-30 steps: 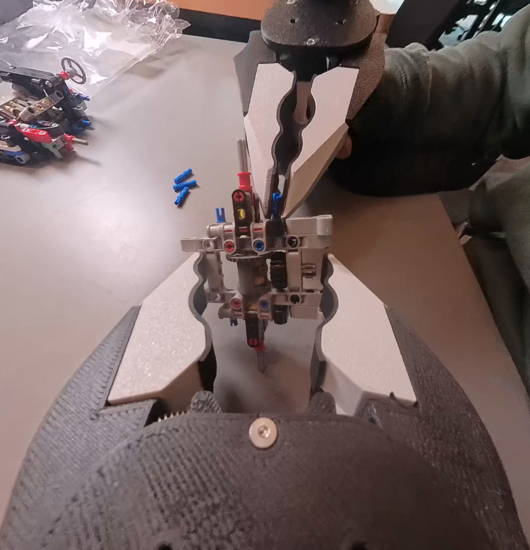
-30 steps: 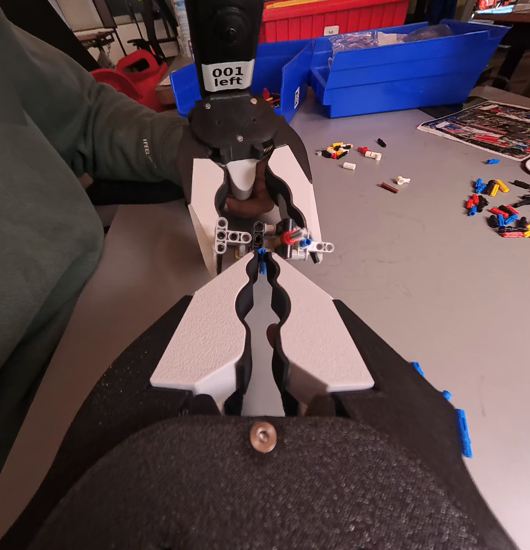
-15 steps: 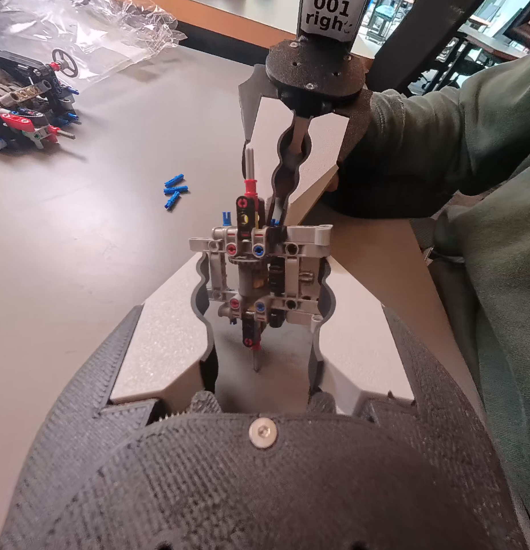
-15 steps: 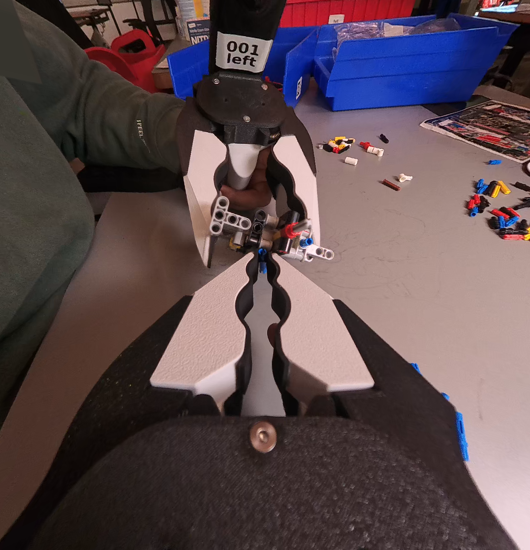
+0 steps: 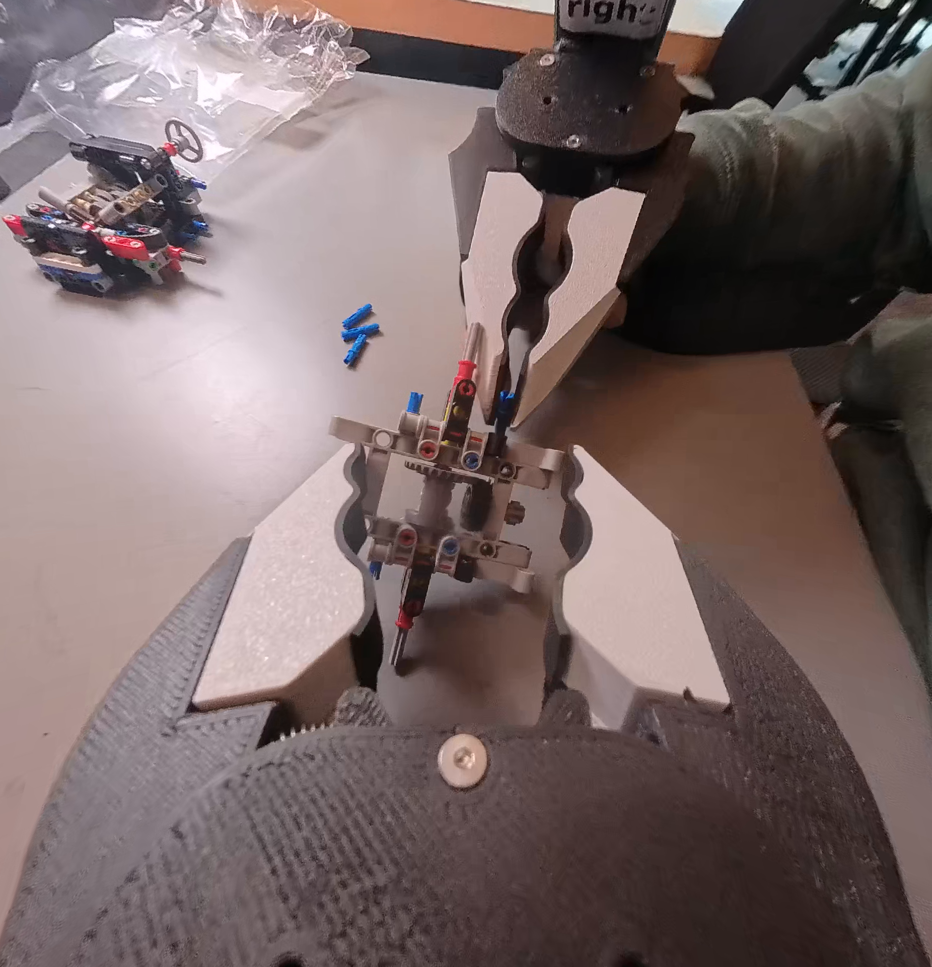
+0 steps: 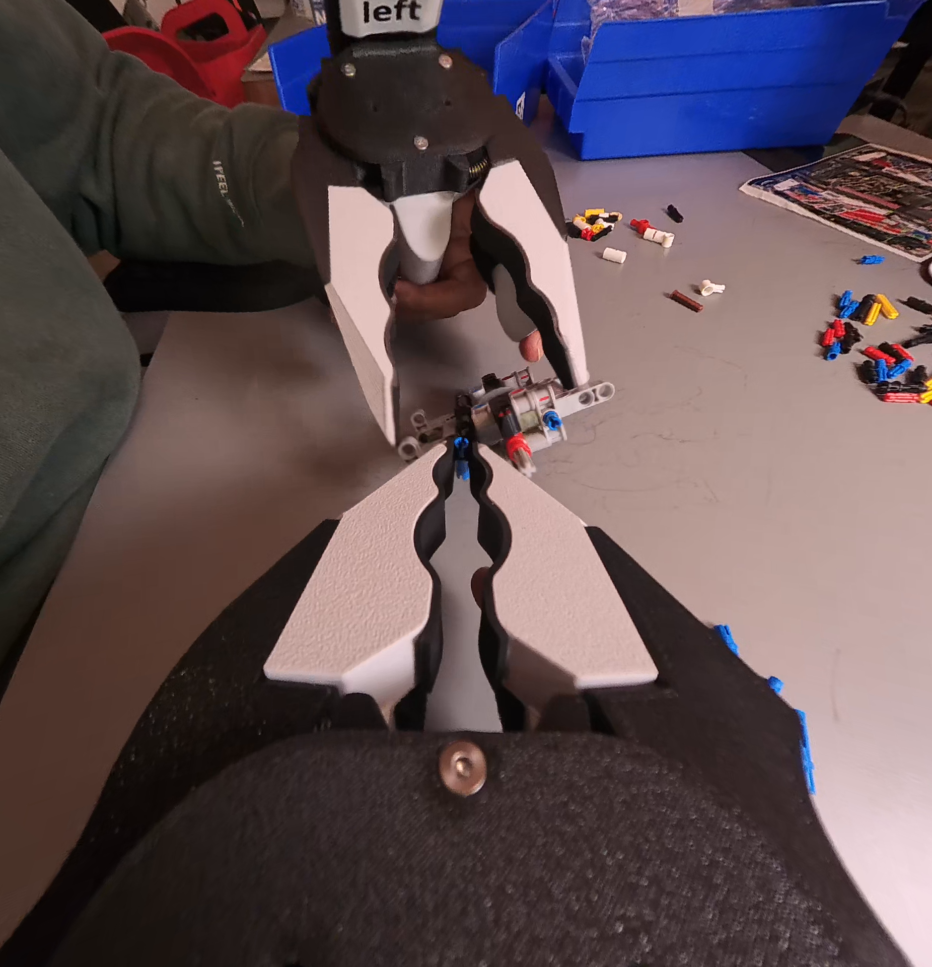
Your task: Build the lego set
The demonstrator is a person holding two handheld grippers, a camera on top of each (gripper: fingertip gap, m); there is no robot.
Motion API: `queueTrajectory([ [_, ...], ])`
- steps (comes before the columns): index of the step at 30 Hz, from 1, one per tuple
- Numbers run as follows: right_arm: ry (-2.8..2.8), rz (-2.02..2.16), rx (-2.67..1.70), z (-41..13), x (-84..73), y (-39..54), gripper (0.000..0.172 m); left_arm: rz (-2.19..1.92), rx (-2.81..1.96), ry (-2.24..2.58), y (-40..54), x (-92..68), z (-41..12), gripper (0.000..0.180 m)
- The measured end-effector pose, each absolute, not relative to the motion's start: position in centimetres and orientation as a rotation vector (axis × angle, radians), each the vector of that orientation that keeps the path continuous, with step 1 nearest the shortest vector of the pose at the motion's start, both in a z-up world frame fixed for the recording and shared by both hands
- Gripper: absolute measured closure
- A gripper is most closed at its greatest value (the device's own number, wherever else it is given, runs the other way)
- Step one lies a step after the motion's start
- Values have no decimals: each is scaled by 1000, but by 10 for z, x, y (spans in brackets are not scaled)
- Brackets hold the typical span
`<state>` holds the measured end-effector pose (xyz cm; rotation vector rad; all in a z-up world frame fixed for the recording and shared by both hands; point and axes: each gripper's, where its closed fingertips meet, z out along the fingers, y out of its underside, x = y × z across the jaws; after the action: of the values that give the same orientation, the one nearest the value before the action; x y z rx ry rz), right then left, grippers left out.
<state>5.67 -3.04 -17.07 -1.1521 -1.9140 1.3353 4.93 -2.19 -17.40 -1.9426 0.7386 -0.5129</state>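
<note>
Item: small blue plastic connector pin, pinched at the very tips of the right gripper, whose jaws are closed on it with both dark pads pressing its sides; the pin's free end meets a black socket on the near edge of the grey beam-and-gear building-brick assembly. That assembly, a light grey frame with a toothed gear, red and blue pin heads and a red-capped axle, sits between the widely spread fingers of the left gripper, which grips it by its outer edges; it appears held just above the grey tabletop, though contact with the surface cannot be told. Handling judgement: keep the pin in line with its socket, push along the pin's axis only, and let the left gripper brace the frame squarely so it does not twist. Beyond the left jaws: three loose blue pins, then a black, red and blue partly built vehicle and crumpled clear plastic bag. Right of the right jaws: scattered coloured small parts, a printed booklet; beyond, blue storage bins.
</note>
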Motion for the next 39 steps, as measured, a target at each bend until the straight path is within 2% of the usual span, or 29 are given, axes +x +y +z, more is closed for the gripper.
queueTrajectory([
  [6,-1978,1258,-1205,-184,58,-28,168,-291,-2015,877,-21,43,-196,108],
  [12,-1939,1284,-1203,-173,63,-17,168,-307,-2072,982,-22,43,-181,107],
  [14,-1894,1310,-1213,-166,64,-10,168,-365,-2165,1042,-23,46,-183,103],
  [19,-1841,1292,-1241,-163,68,5,168,-365,-2446,1207,-21,50,-209,82],
  [24,-1840,1271,-1235,-163,71,8,168,-228,-2548,1249,-16,48,-227,93],
  [26,-1853,1270,-1222,-163,71,5,168,-235,-2525,1231,-15,49,-225,108],
  [30,-1860,1304,-1179,-159,72,-4,168,-254,-2371,1174,-15,51,-215,108],
  [36,-1764,1607,-1073,-125,74,-30,168,-424,-1873,835,-16,61,-149,109],
  [39,-1715,1728,-1048,-111,74,-38,169,-431,-1781,766,-22,60,-141,109],
])
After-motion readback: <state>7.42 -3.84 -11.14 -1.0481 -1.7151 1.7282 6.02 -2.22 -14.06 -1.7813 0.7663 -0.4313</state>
